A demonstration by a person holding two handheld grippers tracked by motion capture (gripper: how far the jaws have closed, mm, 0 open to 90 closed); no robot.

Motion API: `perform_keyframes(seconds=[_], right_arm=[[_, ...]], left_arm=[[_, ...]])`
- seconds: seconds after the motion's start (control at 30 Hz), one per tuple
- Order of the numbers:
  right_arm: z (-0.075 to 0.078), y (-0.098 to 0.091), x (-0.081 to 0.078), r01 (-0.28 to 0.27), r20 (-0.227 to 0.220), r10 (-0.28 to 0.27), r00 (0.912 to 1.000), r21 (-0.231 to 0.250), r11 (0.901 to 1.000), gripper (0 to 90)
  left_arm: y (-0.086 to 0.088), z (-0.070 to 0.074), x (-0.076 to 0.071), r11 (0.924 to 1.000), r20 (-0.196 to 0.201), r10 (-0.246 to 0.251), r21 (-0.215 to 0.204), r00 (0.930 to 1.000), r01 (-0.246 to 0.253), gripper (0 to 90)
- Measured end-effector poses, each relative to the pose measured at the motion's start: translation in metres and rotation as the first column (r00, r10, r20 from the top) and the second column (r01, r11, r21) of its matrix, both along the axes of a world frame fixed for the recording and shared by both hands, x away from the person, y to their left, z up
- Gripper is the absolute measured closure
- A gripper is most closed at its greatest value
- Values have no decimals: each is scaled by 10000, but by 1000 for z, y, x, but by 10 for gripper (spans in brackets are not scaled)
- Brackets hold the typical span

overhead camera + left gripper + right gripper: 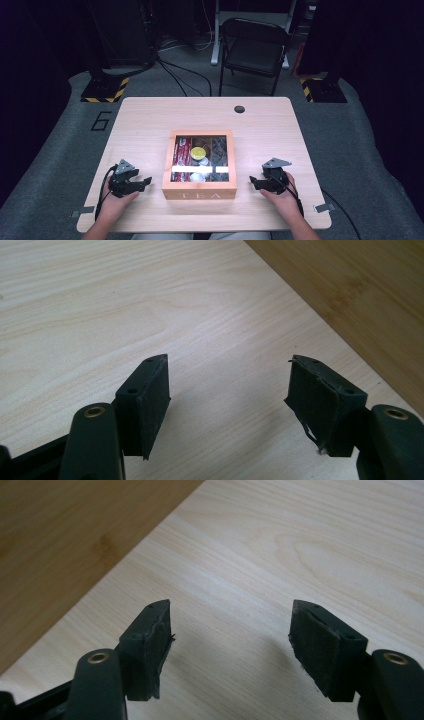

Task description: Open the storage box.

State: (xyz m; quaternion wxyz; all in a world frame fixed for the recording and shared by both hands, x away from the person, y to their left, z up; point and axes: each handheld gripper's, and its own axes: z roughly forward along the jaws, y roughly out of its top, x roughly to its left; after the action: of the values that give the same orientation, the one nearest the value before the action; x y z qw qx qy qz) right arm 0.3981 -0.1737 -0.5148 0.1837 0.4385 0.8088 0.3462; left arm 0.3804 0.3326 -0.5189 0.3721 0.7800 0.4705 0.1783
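Observation:
A wooden tea box (199,191) with a glass lid and "TEA" on its front stands in the middle of the light wooden table (150,115). Through the lid I see packets and a yellow round thing. My left gripper (143,182) rests on the table just left of the box, jaws pointing at it. In the left gripper view its jaws (227,385) stand open over bare tabletop, the box's side (360,290) at upper right. My right gripper (254,182) lies to the right of the box, open (230,625) with nothing between its pads, the box's wall (65,540) at upper left.
A black folding chair (252,50) stands behind the table. A dark round hole (239,109) sits near the table's far edge. Stand bases with yellow-black stripes (105,90) flank the far corners, and cables run across the grey floor.

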Motion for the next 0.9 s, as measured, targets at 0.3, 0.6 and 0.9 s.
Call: perform_keyframes(seconds=[0.3,0.6,0.9], right_arm=[[11,0,-7,-241,126,236,9996,356,9991,349],[19,0,-13,-274,325,253,9992,651,9975,356],[22,4,-16,-494,340,471,9983,699,9963,356]], left_arm=[[-4,8,-5,9998,17,-166,123,9999,166,343],[-9,17,-13,9991,85,-404,-78,9991,405,354],[-15,23,-19,9979,226,-649,-63,9976,650,364]])
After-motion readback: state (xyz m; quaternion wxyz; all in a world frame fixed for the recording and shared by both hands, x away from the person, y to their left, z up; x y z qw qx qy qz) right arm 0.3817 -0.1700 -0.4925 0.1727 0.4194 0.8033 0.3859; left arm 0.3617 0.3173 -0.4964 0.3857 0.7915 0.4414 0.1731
